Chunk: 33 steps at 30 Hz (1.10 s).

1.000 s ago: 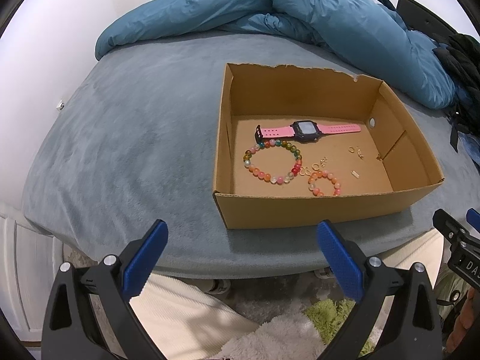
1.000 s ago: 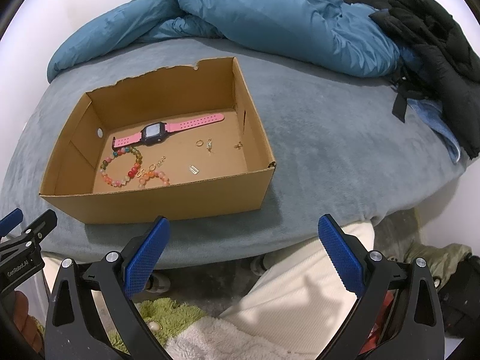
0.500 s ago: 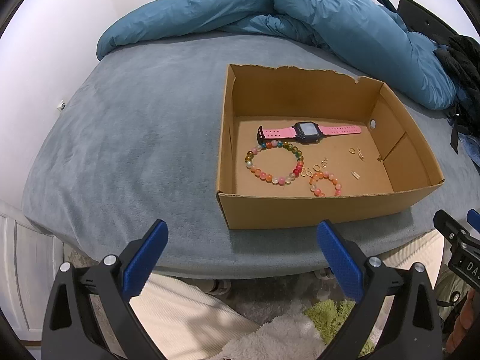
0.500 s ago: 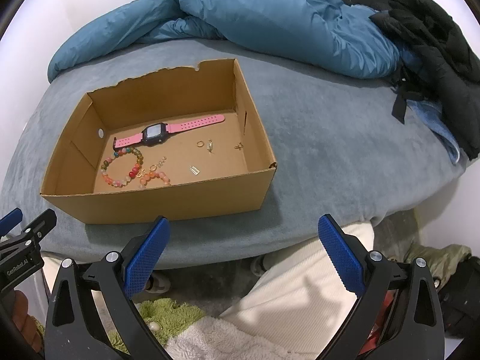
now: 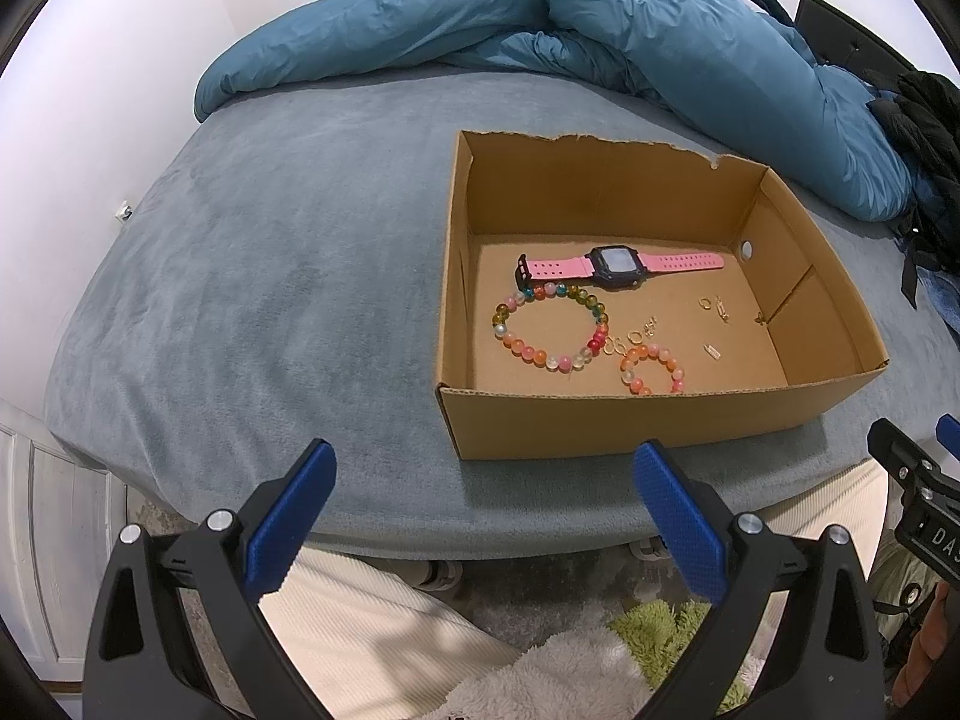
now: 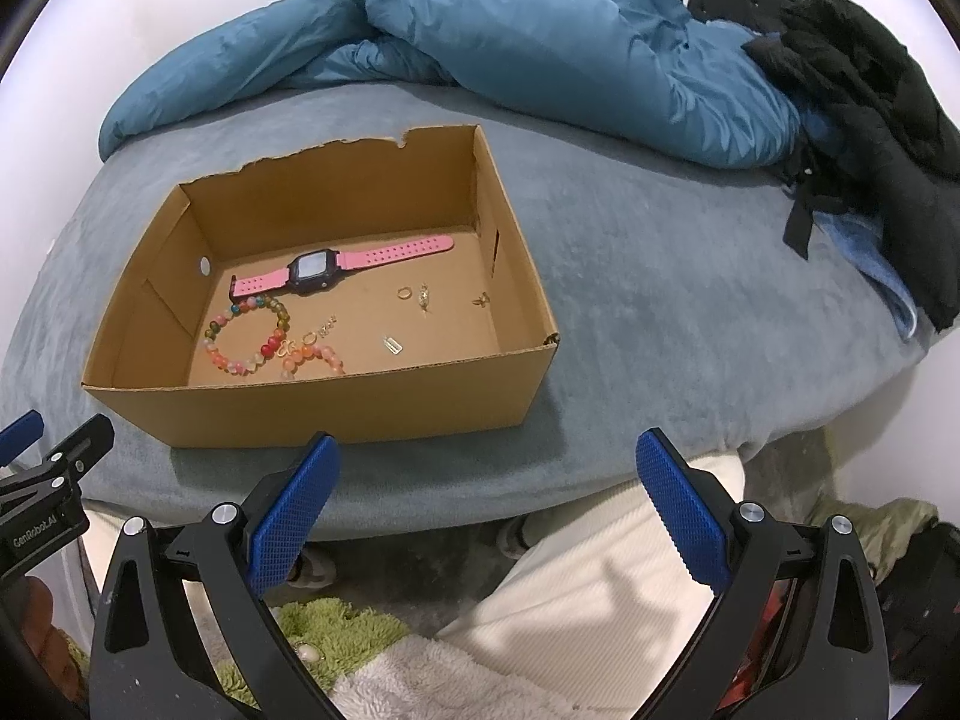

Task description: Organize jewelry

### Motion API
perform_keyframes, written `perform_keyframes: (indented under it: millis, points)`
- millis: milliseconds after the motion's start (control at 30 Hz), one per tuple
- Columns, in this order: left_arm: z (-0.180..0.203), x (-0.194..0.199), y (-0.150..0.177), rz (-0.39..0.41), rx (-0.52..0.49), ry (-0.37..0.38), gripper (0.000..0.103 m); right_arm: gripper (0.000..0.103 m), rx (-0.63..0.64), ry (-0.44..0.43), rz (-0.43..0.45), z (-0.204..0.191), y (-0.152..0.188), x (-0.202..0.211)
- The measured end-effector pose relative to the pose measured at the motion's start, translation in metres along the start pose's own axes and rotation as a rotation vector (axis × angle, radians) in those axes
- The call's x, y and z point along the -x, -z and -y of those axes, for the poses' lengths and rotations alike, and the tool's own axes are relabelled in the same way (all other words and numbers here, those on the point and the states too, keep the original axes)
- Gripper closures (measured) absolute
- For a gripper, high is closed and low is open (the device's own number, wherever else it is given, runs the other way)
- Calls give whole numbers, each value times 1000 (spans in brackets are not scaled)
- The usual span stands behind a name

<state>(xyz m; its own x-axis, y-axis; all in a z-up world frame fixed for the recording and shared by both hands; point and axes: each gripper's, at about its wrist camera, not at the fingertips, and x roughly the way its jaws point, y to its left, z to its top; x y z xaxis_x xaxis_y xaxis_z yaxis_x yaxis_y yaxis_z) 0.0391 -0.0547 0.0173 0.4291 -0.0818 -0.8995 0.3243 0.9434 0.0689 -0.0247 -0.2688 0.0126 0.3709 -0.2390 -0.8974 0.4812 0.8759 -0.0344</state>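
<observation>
Since a second ago both views have crept slightly nearer the cardboard box (image 5: 630,426); nothing inside it has shifted. The left gripper (image 5: 483,507) hangs short of the bed (image 5: 270,276) edge, its blue fingers (image 5: 294,516) spread wide and empty. The box sits on the grey bed cover near that edge. Along its floor, from the left: a large multicoloured bead bracelet (image 5: 549,324), with a pink watch (image 5: 618,265) lying just behind it near the back wall, then a smaller orange bead bracelet (image 5: 651,367) by the front wall, a few small gold pieces (image 5: 636,336) between the two bracelets, and more tiny gold pieces (image 5: 714,304) towards the right wall. The right gripper (image 6: 489,495) hovers before the box's right front corner, fingers (image 6: 681,507) likewise wide apart, holding nothing. A rumpled blue duvet (image 6: 540,36) lies behind, dark clothing (image 6: 870,96) far right.
</observation>
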Motion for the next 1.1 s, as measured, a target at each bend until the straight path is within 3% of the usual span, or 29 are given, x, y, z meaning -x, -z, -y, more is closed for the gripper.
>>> perform_keyframes:
  millis: [1100]
  points:
    - [-4,1,-1,1,6,-2,6,8,11,-6,3,-6,1,0]
